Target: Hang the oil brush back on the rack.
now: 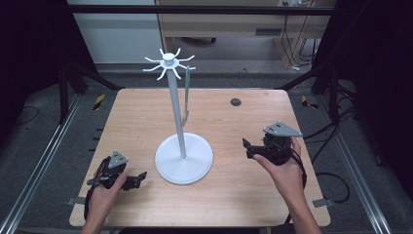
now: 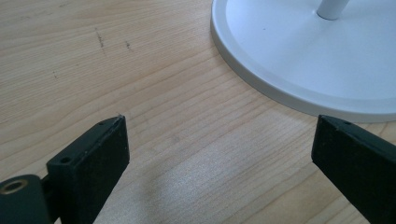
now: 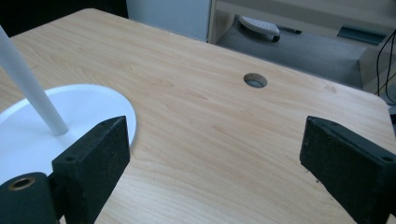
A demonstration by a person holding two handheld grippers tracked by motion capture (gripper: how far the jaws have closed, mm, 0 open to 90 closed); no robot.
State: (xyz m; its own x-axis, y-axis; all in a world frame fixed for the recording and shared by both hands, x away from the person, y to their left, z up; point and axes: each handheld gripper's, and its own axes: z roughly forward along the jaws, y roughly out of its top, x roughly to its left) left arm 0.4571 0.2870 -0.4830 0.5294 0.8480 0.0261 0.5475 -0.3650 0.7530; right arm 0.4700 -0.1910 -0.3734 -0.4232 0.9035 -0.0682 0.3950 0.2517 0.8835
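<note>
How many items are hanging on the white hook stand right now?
1: a slim green utensil hangs from a right-hand hook of the white stand, beside its pole. The other hooks look bare.

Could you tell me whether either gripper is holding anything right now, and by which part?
Nothing is held: the left gripper and right gripper both stand open over bare table.

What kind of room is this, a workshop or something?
Probably a lab recording station: a wooden table fenced by black metal framing, with cables on the grey floor behind. A person's hand-held grippers, left gripper and right gripper, flank a white hook stand.
</note>
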